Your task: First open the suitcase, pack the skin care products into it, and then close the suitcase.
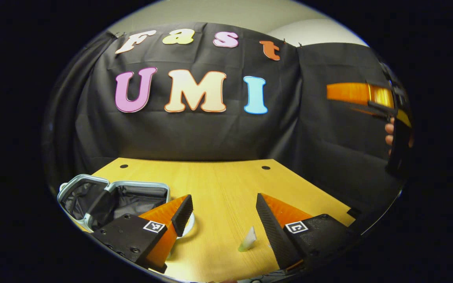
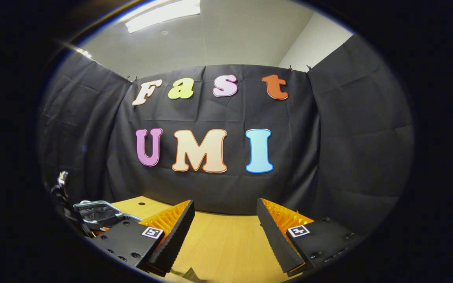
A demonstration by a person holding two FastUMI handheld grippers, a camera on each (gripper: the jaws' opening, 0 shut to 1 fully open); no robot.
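One suitcase lies open on the wooden table, left of the left gripper, lid up, dark lining showing inside a silvery rim. Between this gripper's wide-spread, empty fingers stands a small clear tube, touching neither. Right gripper also spread wide and empty, above the table, with the suitcase to its far left.

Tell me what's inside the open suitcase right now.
The suitcase lies open on the table, and what shows inside is dark fabric lining, with no skin care product to be seen. The left tool's body hides its near part, so the contents there can't be judged.
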